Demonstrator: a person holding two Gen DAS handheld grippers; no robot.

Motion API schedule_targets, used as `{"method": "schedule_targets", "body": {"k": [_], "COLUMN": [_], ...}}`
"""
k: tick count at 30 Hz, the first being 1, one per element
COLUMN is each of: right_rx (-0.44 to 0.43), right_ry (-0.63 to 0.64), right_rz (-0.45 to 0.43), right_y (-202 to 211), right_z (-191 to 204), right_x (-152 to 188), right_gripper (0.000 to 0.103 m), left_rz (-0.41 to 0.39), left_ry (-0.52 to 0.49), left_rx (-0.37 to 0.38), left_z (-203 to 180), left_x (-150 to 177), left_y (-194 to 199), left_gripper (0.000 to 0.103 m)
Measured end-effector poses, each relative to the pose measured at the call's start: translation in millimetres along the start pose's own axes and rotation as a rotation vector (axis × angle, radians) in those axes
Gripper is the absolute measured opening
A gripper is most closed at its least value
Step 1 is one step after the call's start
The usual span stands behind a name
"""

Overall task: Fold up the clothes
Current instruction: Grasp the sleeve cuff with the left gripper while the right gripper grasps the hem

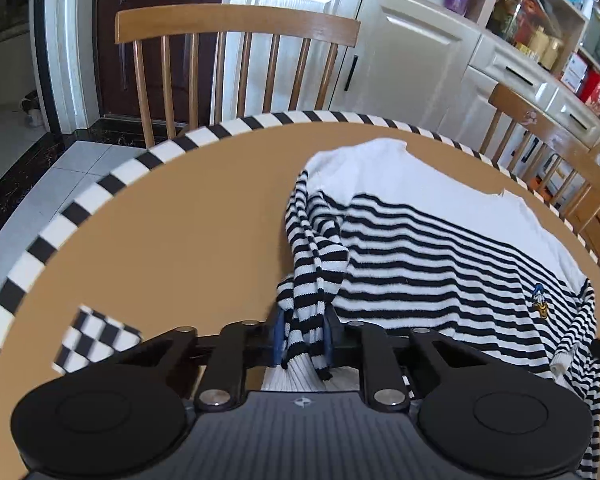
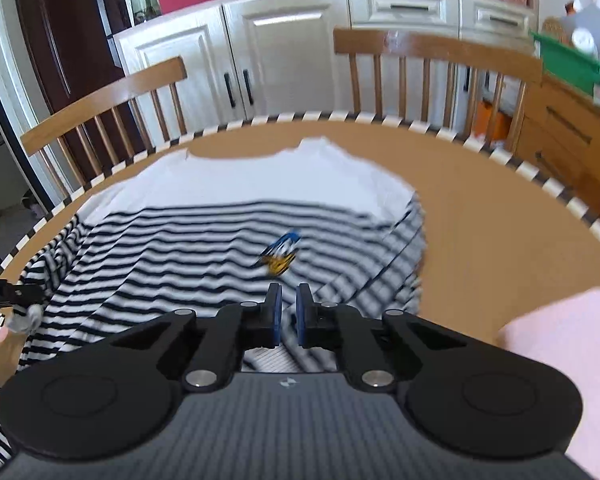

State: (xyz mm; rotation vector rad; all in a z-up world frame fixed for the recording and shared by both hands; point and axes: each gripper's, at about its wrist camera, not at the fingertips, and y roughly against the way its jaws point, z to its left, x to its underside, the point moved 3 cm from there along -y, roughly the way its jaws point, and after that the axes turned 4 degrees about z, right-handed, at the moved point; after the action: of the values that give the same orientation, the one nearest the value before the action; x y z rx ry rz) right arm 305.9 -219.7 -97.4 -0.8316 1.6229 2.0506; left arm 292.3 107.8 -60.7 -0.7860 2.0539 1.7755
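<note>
A white sweater with black stripes (image 1: 440,248) lies spread on the round brown table (image 1: 180,216), a small duck emblem (image 1: 539,300) on its chest. My left gripper (image 1: 302,340) is shut on the striped sleeve (image 1: 312,276) and holds it lifted at the sweater's left side. In the right wrist view the sweater (image 2: 228,216) fills the middle, emblem (image 2: 280,254) just ahead of my right gripper (image 2: 288,312). The right gripper's pads stand a narrow gap apart, empty, above the striped front. The left gripper (image 2: 12,294) shows at the far left edge.
The table has a black-and-white checked rim (image 1: 100,184). Wooden chairs (image 1: 236,64) (image 2: 436,72) stand at the far side. White cabinets (image 2: 284,60) and shelves lie behind. A pink cloth (image 2: 572,360) is at the right, a green bin (image 2: 572,64) on a wooden dresser.
</note>
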Motion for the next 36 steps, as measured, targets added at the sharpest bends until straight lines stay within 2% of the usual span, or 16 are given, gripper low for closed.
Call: {"method": "schedule_targets", "body": {"k": [2,4,6,8,10,12,14,17,19,23,24,25,26,27,32,36], "right_rx": [0.013,0.034,0.035,0.037,-0.024,-0.057,-0.069,-0.095,-0.080,-0.102,-0.096,-0.091,-0.086,-0.081,-0.060,0.007], "right_ry": [0.009,0.015,-0.021,-0.057,-0.120,-0.106,-0.084,-0.123,-0.173,-0.232,-0.216,-0.199,-0.183,-0.166,-0.076,-0.012], "right_rz": [-0.012,-0.018,-0.013,-0.009,0.018,0.050,0.082,0.102,0.102,0.096,0.093,0.091,0.089,0.087,0.046,0.020], "right_y": [6,10,13,17,17,9,-3,-20,-26,-31,-31,-31,-32,-32,-6,19], "right_z": [-10,-22,-35,-48,-48,-33,-17,1,4,11,12,13,14,16,-3,-46], "right_x": [-7,-14,-17,-20,-13,0,11,19,19,17,17,17,16,16,0,-27], "right_gripper": [0.003,0.002,0.002,0.004,0.010,0.012,0.016,0.022,0.032,0.029,0.013,0.003,0.003,0.003,0.003,0.003], "left_rz": [-0.003,-0.002,0.006,0.031,0.039,0.032,0.041,0.041,0.037,0.031,0.026,0.021,0.018,0.016,0.006,0.003], "left_ry": [-0.018,-0.037,-0.058,-0.044,-0.042,-0.060,-0.041,-0.016,-0.002,0.012,0.010,0.007,0.003,0.000,-0.048,-0.059], "left_rx": [-0.001,-0.006,-0.015,0.006,0.022,0.025,0.047,0.062,0.066,0.067,0.063,0.060,0.057,0.058,0.035,-0.037], "left_z": [4,9,13,16,14,9,6,2,1,4,5,5,6,6,19,47], "left_x": [-4,-8,-11,-10,-5,3,9,14,14,14,14,14,14,13,1,-26], "left_y": [3,4,3,3,3,1,-1,-2,-2,-1,-1,-2,-2,-2,4,2], "left_gripper": [0.029,0.026,0.017,0.018,0.020,0.020,0.019,0.019,0.020,0.024,0.023,0.019,0.011,0.010,0.009,0.009]}}
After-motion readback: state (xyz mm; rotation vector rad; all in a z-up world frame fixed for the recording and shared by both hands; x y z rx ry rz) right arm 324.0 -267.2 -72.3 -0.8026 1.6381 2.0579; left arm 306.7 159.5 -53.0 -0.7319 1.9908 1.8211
